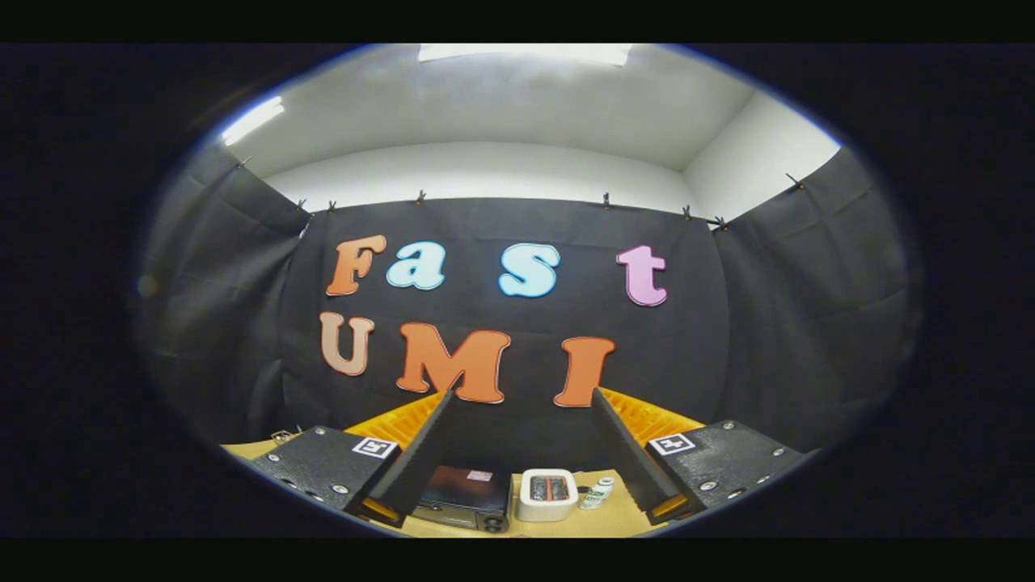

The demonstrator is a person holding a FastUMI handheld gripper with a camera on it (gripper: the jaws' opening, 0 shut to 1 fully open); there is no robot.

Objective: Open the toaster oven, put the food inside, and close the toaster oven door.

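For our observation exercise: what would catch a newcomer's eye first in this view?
The open gripper, its two fingers spread wide above a tan table. Between them on the table sit a black toaster oven, a white slot toaster beside it, then a small white bottle.

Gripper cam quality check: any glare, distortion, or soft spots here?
Gripper view: heavy fisheye bending of walls; ceiling lights blown out; tabletop items, dark toaster oven and white toaster, small and soft; open gripper fingers sharp.
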